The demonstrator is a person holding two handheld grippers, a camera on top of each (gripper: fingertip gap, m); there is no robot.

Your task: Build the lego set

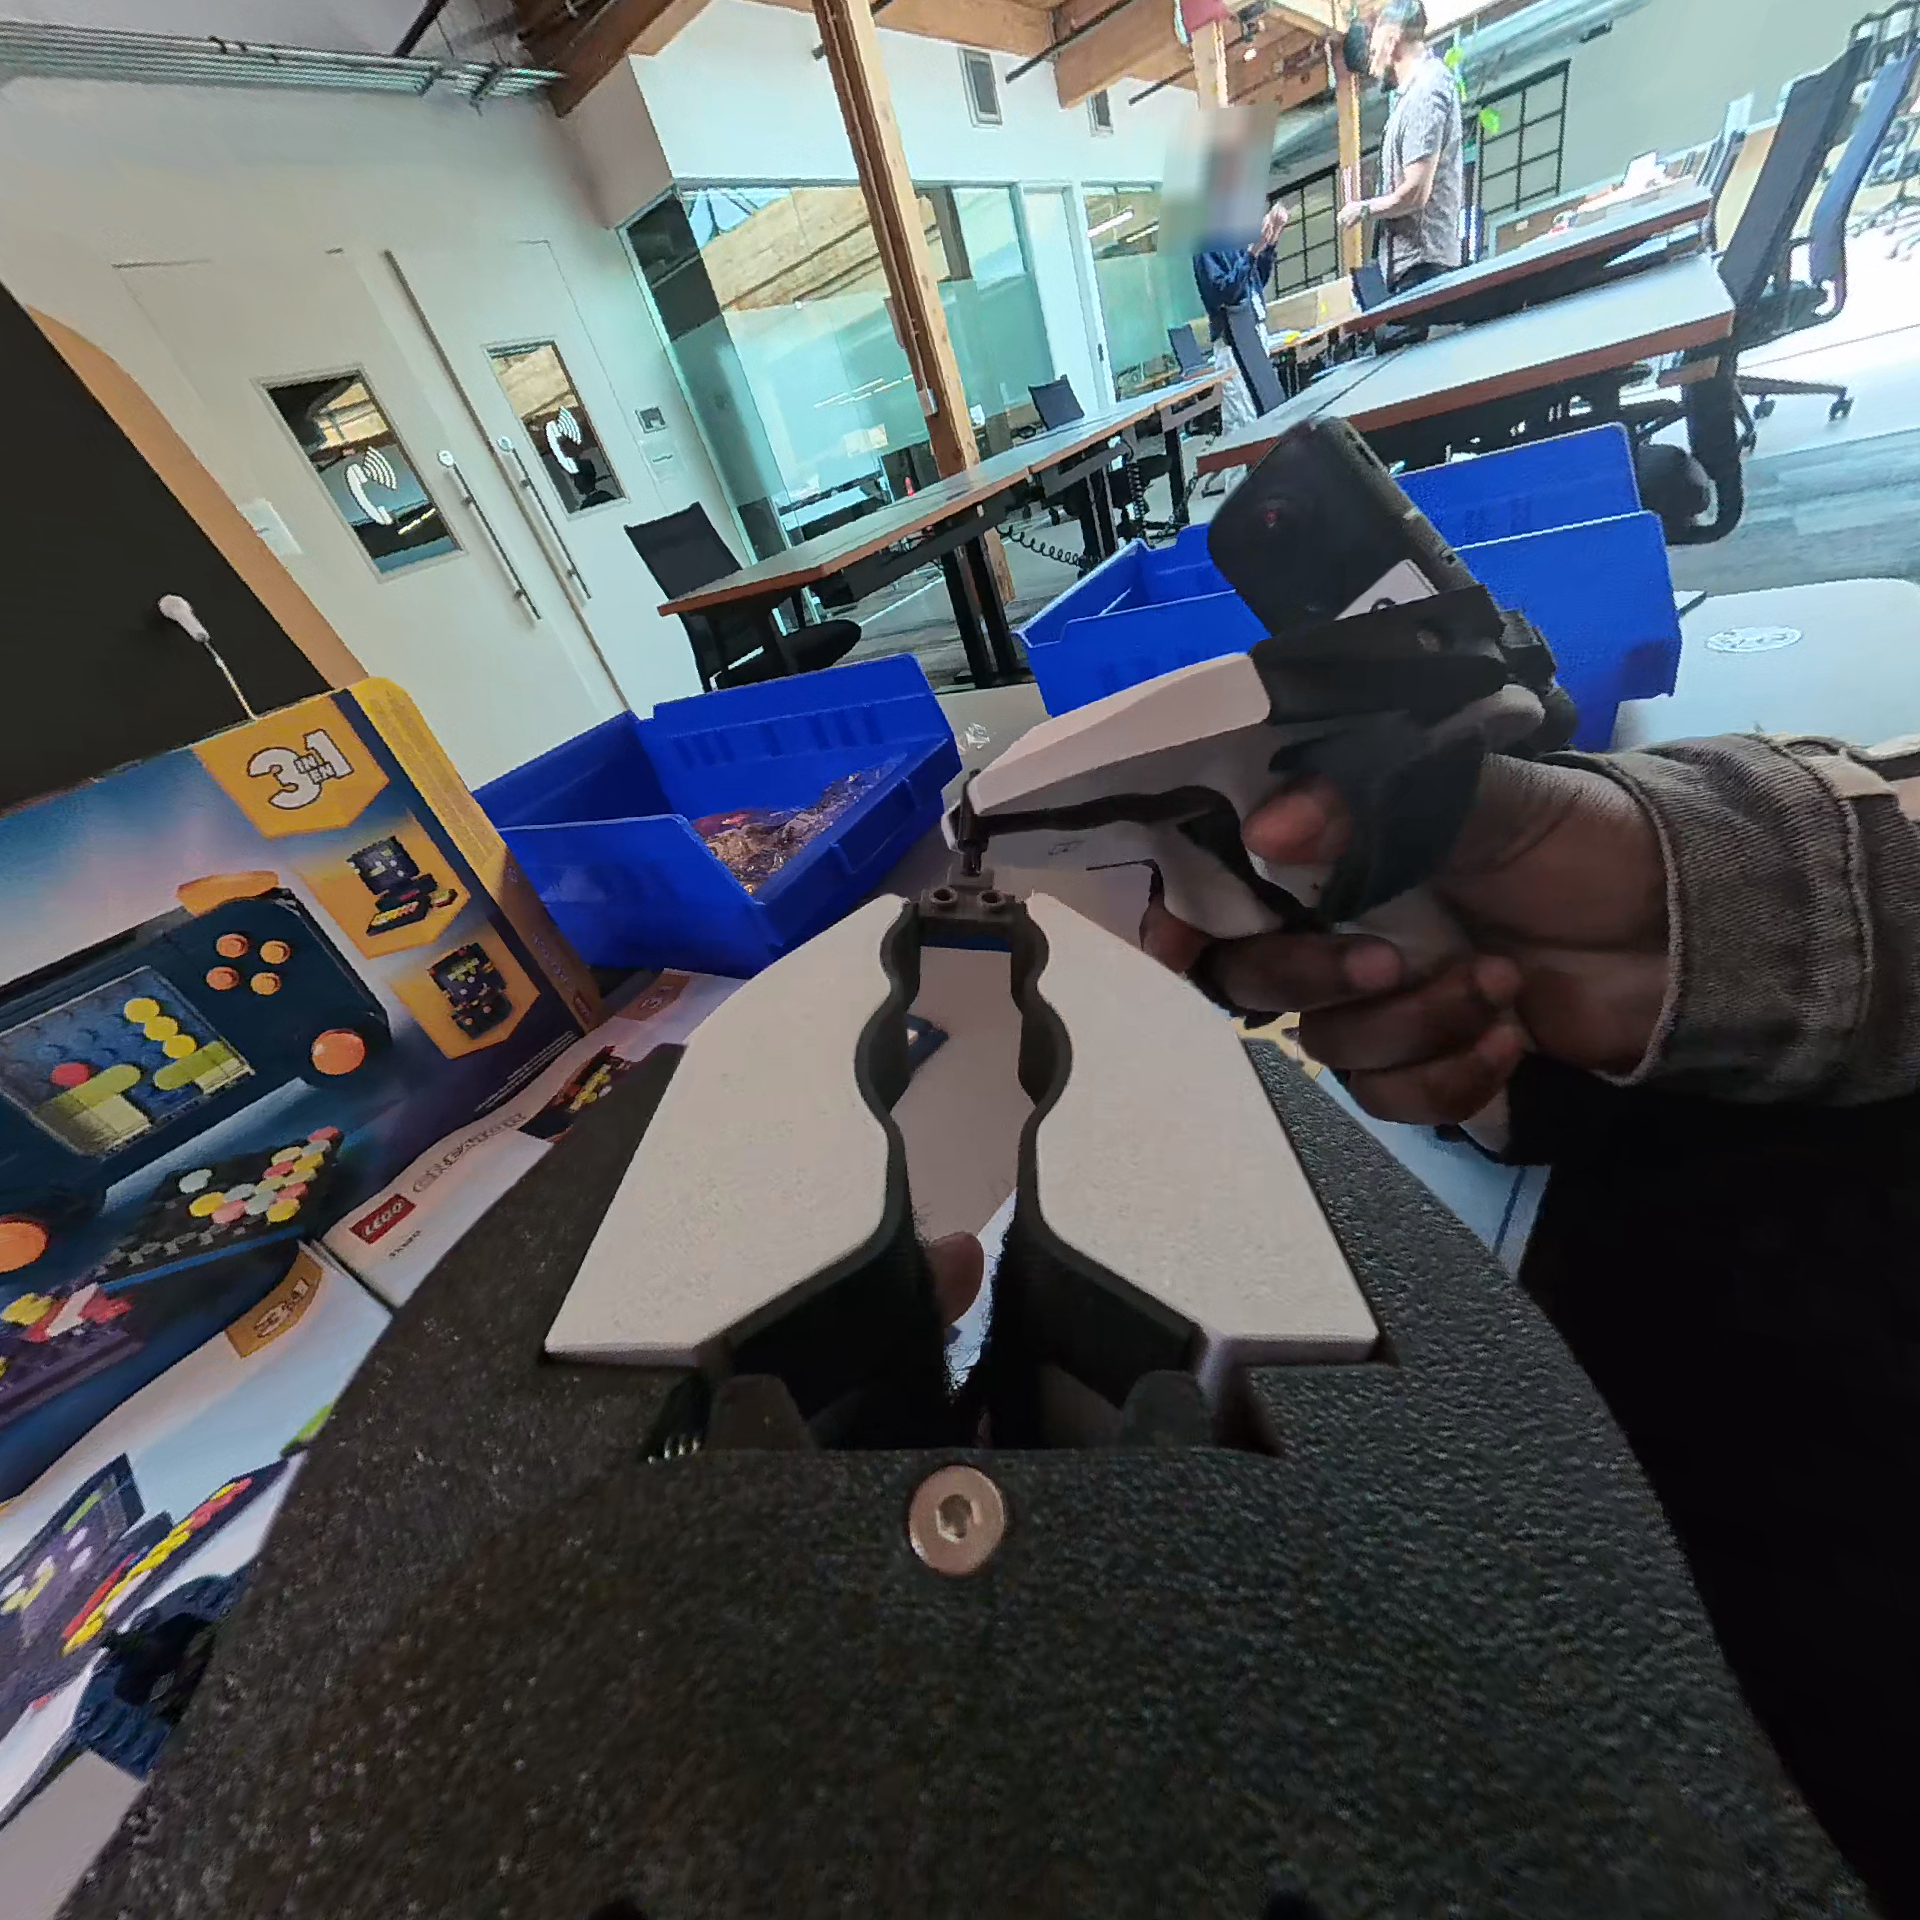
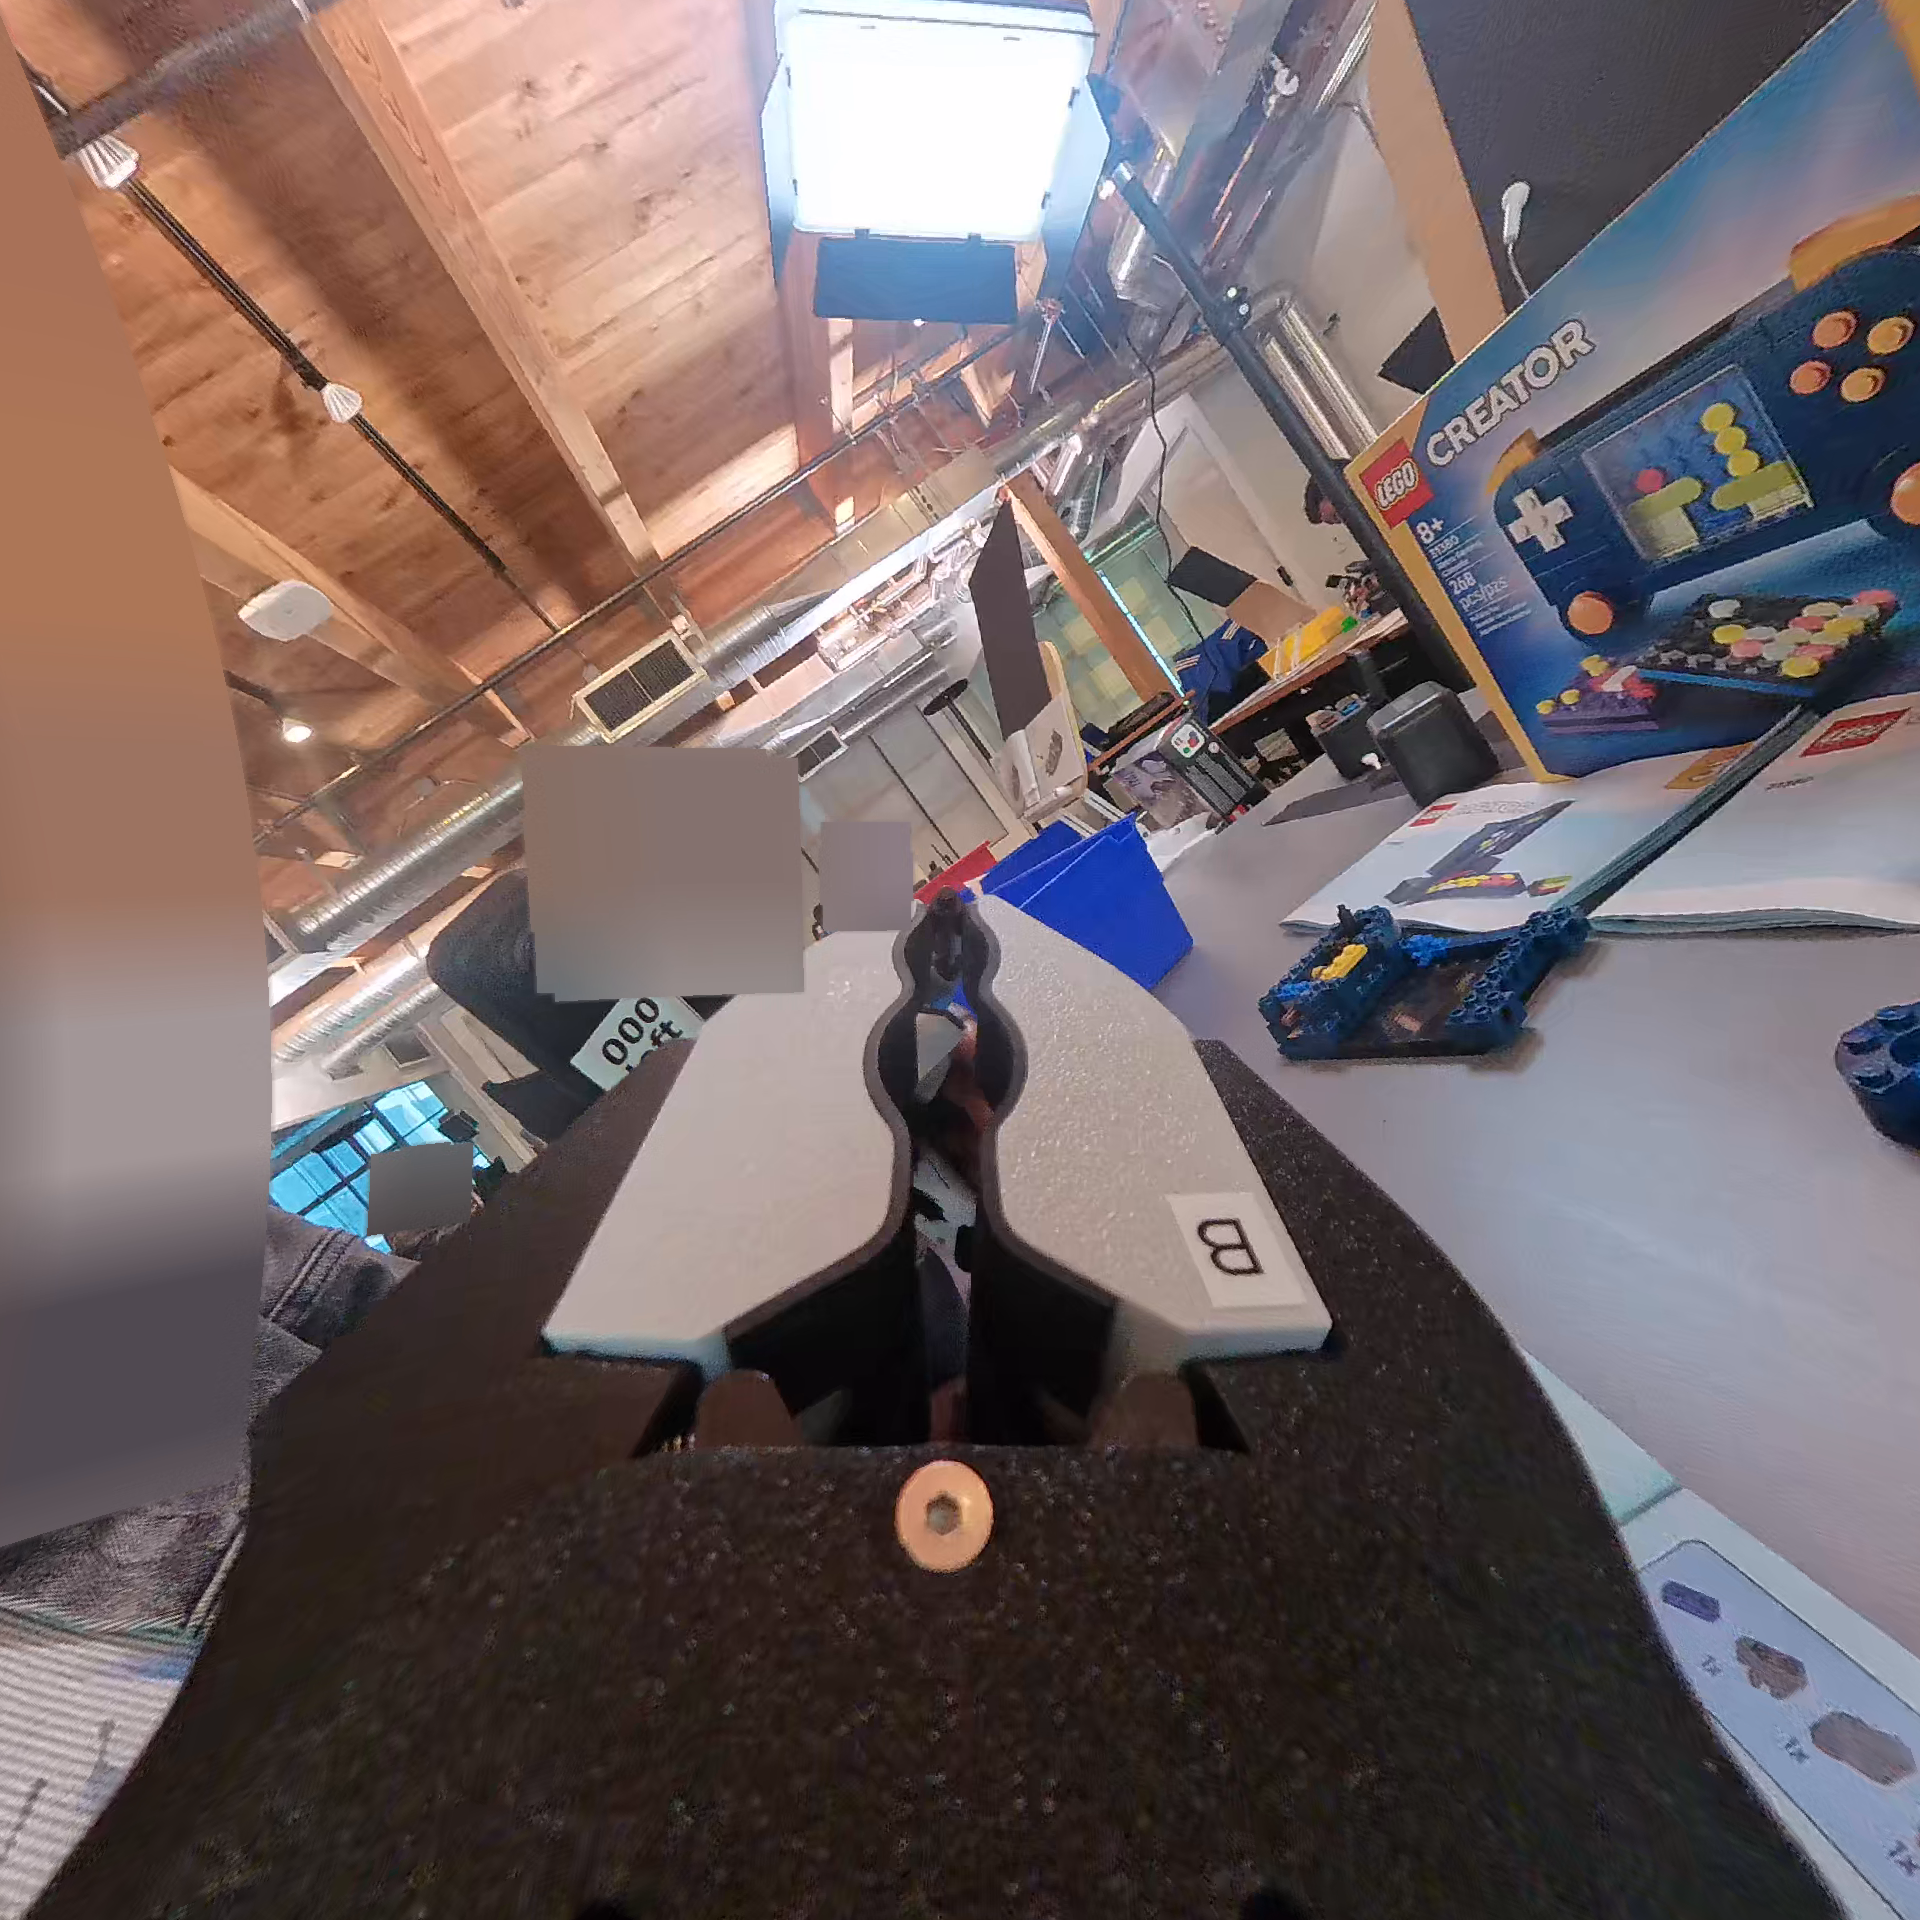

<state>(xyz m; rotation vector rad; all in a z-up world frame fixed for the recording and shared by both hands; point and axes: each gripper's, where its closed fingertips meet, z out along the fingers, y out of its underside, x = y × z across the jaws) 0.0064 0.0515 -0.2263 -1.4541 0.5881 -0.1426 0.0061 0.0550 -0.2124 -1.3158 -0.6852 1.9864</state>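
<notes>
The left gripper [image 1: 964, 920] is clamped on a small grey studded brick [image 1: 966, 906] with a blue layer beneath. At its one o'clock, the right gripper [image 1: 975, 831] pinches a thin black pin [image 1: 972, 844], tip just above the brick's studs. A blue bin [image 1: 727, 831] sits at eleven o'clock, a toy box [image 1: 260, 935] at nine. Judging by this, the pin is being aligned; seating it calls for a careful straight press

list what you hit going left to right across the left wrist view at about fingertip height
toy brick set box → blue bin with shiny wrappers → small grey studded brick clamped between the left gripper fingertips → right gripper pinching a thin black pin just above that brick → hand holding the right gripper → grey sleeve
</notes>
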